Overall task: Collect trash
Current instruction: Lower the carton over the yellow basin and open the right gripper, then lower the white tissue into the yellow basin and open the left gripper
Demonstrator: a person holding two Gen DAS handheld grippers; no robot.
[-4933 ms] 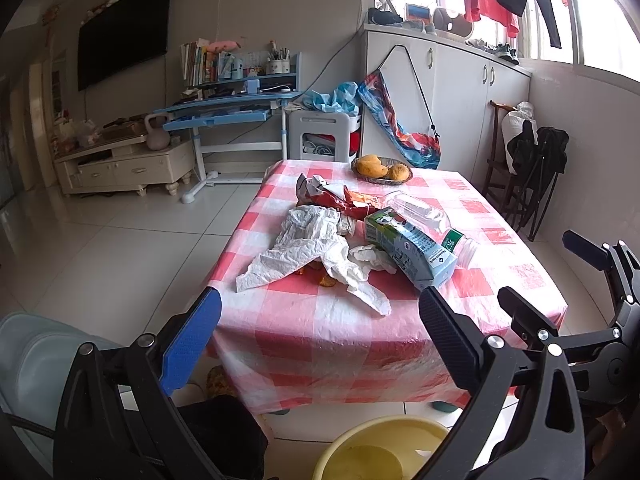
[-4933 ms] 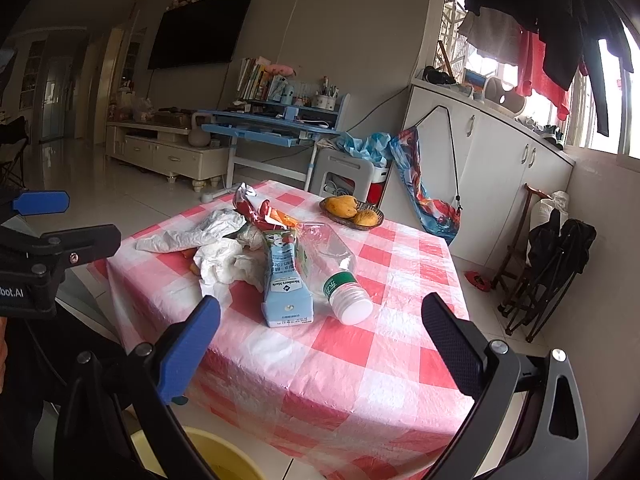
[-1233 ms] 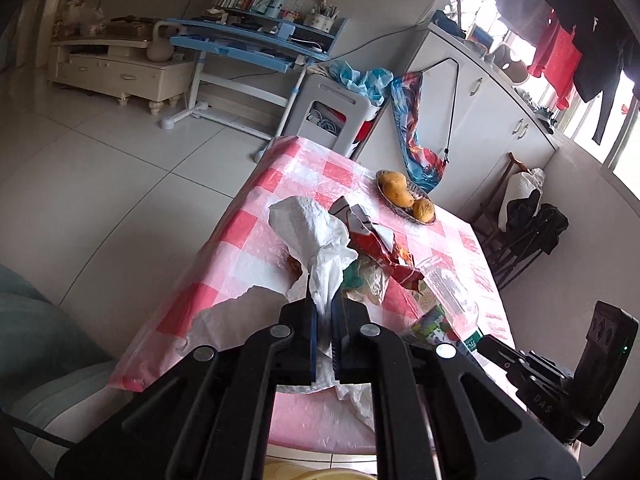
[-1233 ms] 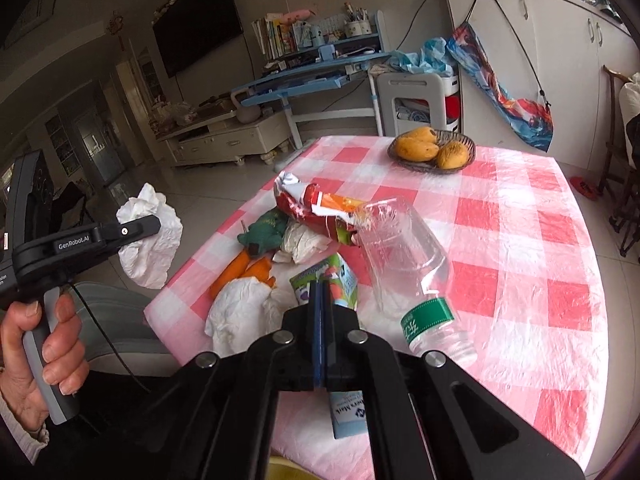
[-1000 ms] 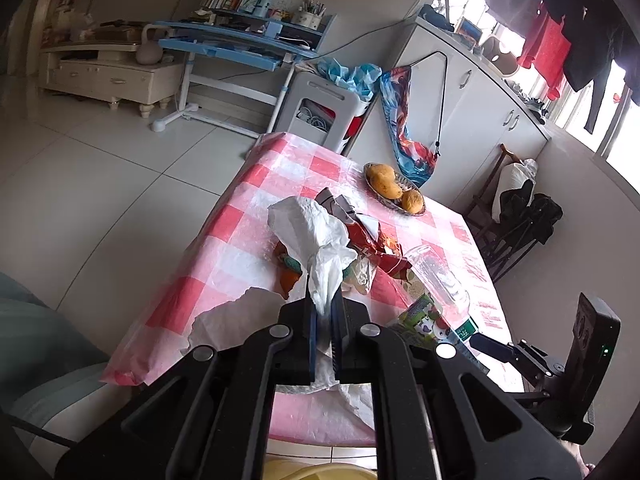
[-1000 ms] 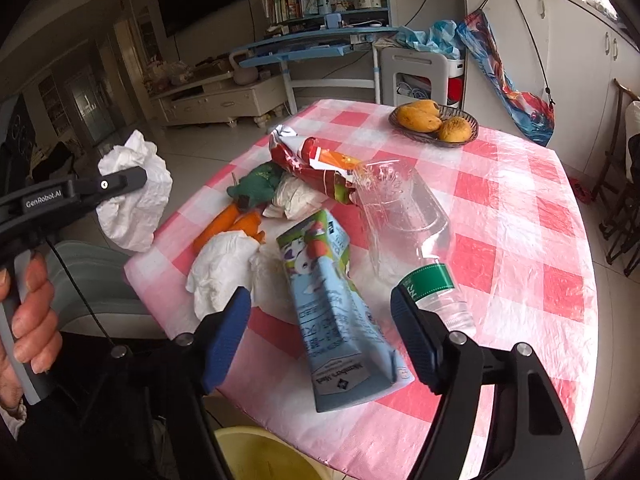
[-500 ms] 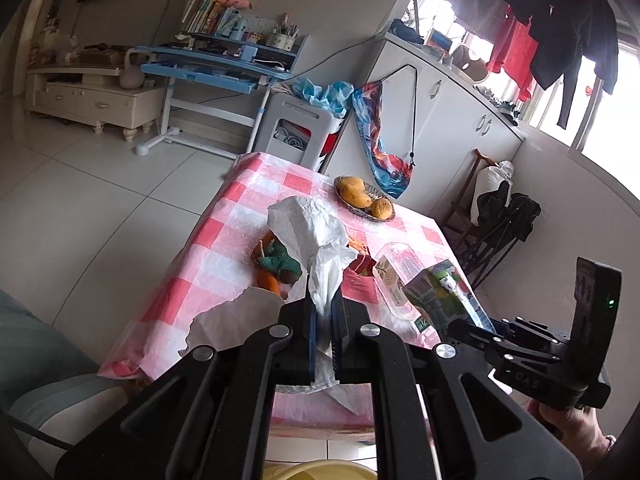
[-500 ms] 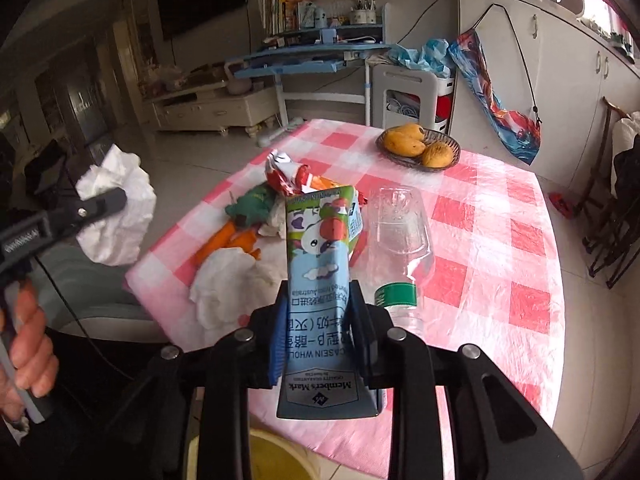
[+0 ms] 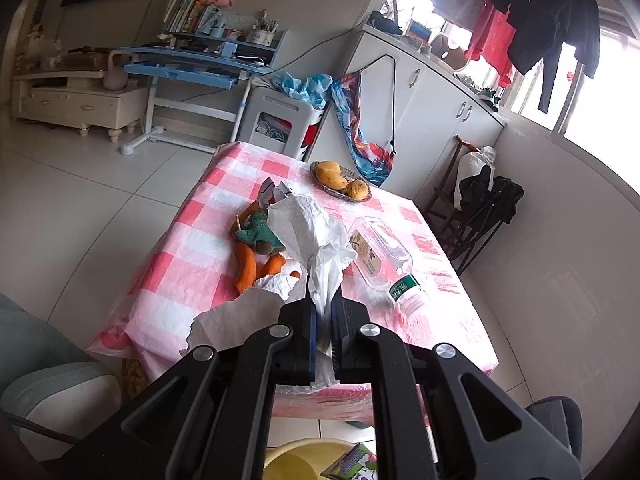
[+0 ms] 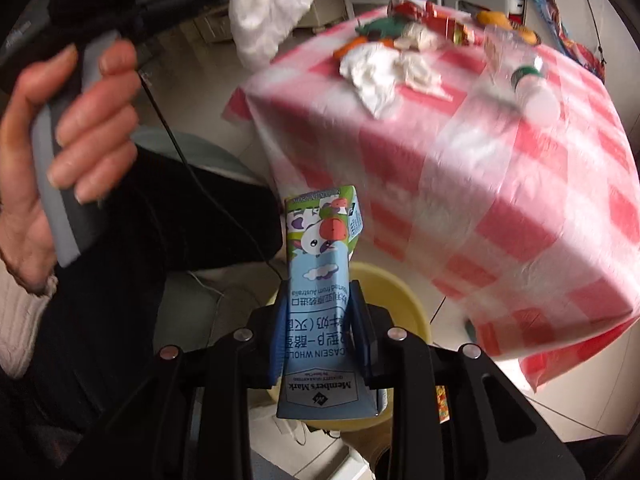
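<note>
My left gripper (image 9: pixel 324 320) is shut on a crumpled white plastic bag (image 9: pixel 316 236), held up in front of the pink checked table (image 9: pixel 188 264). My right gripper (image 10: pixel 320 320) is shut on a blue milk carton (image 10: pixel 320 276), pointing down off the table's near side above a yellow basin (image 10: pixel 404 296) on the floor. The carton's tip (image 9: pixel 352 464) and the basin (image 9: pixel 296 460) show at the bottom of the left wrist view. On the table lie a clear plastic bottle (image 9: pixel 384 256), white tissues (image 10: pixel 376 72), carrots (image 9: pixel 248 264) and a red snack wrapper (image 10: pixel 436 16).
A basket of fruit (image 9: pixel 340 180) stands at the table's far end. A person's hand (image 10: pixel 72 120) grips the left gripper's handle, with dark-clothed legs below it. A pale seat (image 9: pixel 40 360) stands left of the table, a dark folding chair (image 9: pixel 480 216) right.
My right gripper opened around the milk carton, shut on it, lifted it off the table and swung it down over the yellow basin. The left gripper drifted a little with the white bag.
</note>
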